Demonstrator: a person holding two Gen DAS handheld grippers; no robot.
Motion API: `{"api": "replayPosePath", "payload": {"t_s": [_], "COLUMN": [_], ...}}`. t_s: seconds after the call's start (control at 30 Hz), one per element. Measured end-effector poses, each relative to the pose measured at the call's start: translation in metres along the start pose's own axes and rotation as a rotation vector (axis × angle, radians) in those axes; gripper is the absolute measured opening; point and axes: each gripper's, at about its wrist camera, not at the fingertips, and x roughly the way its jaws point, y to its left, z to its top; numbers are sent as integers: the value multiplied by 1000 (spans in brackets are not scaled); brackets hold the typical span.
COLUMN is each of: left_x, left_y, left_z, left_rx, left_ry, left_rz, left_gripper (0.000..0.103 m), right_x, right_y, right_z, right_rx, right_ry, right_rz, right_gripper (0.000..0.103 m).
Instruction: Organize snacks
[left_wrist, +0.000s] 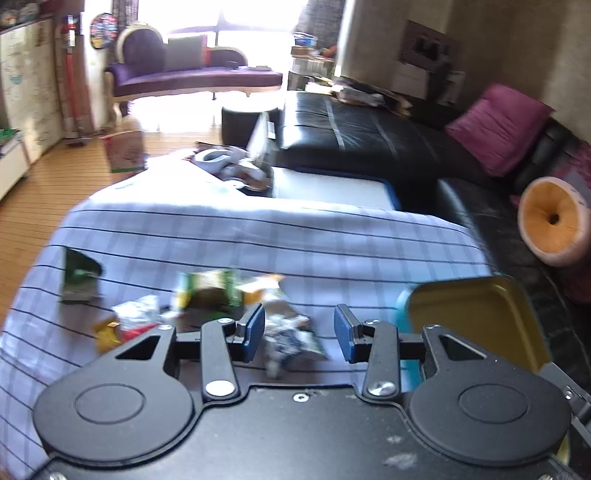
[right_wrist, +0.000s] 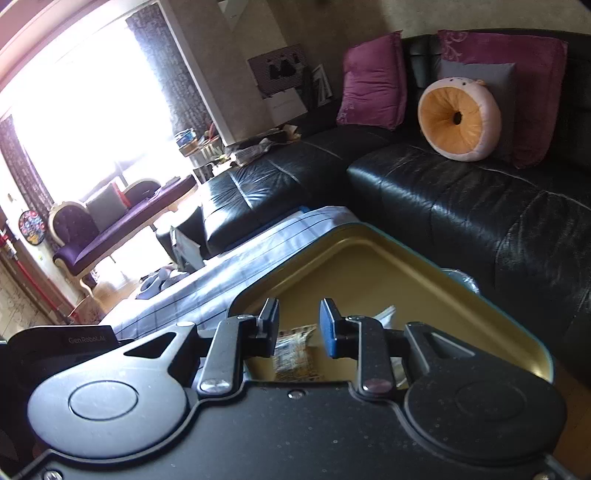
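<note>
Left tongs: the left gripper (left_wrist: 299, 338) hangs over the checked cloth (left_wrist: 258, 236) with its blue pads (left_wrist: 255, 332) spread apart, nothing pinched between them.
Right tongs: the right gripper (right_wrist: 298, 328) points down into the tin, jaws parted, pads pressing on nothing.
Snack pile: a loose heap of wrapped snacks (left_wrist: 207, 299) lies on the cloth just ahead of the left tongs and to their left; the picture is blurred, so the sorts are hard to tell.
Nearest packet: a crumpled dark-and-white packet (left_wrist: 291, 336) lies on the cloth below the gap of the left jaws, apart from both pads.
Green packet: a dark green packet (left_wrist: 79, 277) stands alone, well to the left of the left tongs.
Tin: an open gold-lined tin (right_wrist: 406, 258) with a blue outer wall sits just right of the left tongs and directly under the right ones.
In the tin: a yellow-printed snack packet (right_wrist: 295, 354) lies on the tin's floor beneath the right jaws; a pale wrapper (right_wrist: 386, 314) shows behind the right-hand finger.
Beyond: a black leather sofa (right_wrist: 461, 206) with a round orange cushion (right_wrist: 458, 118).
</note>
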Motion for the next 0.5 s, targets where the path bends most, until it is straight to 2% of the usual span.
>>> {"api": "replayPosePath", "payload": {"t_s": [0.17,0.37,0.5], "left_x": [2,2,4], "left_y": [47,106,126], "left_z": [7,13,13], "left_rx": [-59,-193,-193], "left_ry": [-23,14,30], "left_rz": [140,161,193], "left_gripper": [42,42,42], "right_x": [11,21,31], "right_y": [21,51,72], "right_z": [-9,-27,-39], "right_rx": [-46,-115,-166], "right_ry": [55,143,205], "right_rz": [57,149,166], "right_gripper": [39,39,39]}}
